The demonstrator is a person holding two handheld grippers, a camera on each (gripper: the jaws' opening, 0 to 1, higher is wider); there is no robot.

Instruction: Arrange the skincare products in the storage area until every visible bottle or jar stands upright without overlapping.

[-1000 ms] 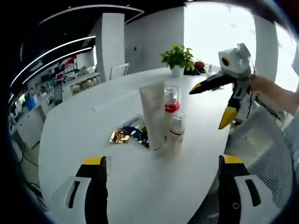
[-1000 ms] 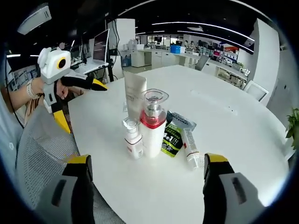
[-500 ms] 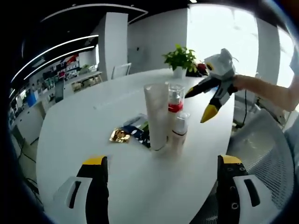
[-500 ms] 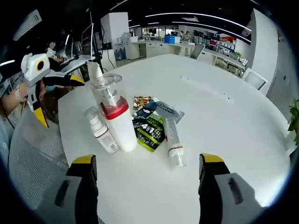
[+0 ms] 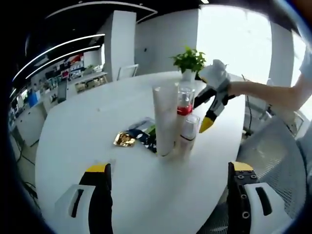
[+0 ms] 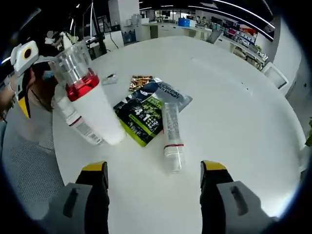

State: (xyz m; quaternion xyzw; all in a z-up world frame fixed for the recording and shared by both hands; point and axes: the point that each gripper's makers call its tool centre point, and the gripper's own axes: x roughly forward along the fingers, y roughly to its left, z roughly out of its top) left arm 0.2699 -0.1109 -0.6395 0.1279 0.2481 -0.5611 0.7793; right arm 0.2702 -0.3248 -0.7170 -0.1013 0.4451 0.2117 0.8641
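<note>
A tall white tube (image 5: pixel 165 119) stands cap-down mid-table. Beside it stand a white bottle with a red band and clear cap (image 5: pixel 184 105) and a small white bottle (image 5: pixel 187 134). My left gripper (image 5: pixel 168 168) is open and short of them, with nothing between its fingers. My right gripper (image 5: pixel 202 113) hangs open just right of the bottles. In the right gripper view, a clear tube (image 6: pixel 170 134) lies flat on the table ahead of my open right gripper (image 6: pixel 154 168). The red-band bottle (image 6: pixel 92 105) and the small bottle (image 6: pixel 78 122) lean into that view at left.
Flat sachets lie beside the bottles: a green-black one (image 6: pixel 141 114), a dark blue one (image 6: pixel 168 92) and a gold one (image 6: pixel 140 82). A potted plant (image 5: pixel 190 61) stands at the far table edge. A mesh chair (image 5: pixel 278 161) sits by the near right rim.
My right gripper has come in closer and lower toward the bottles, and the lying tube now sits nearer in front of it. My left gripper has barely moved. Both stay open.
</note>
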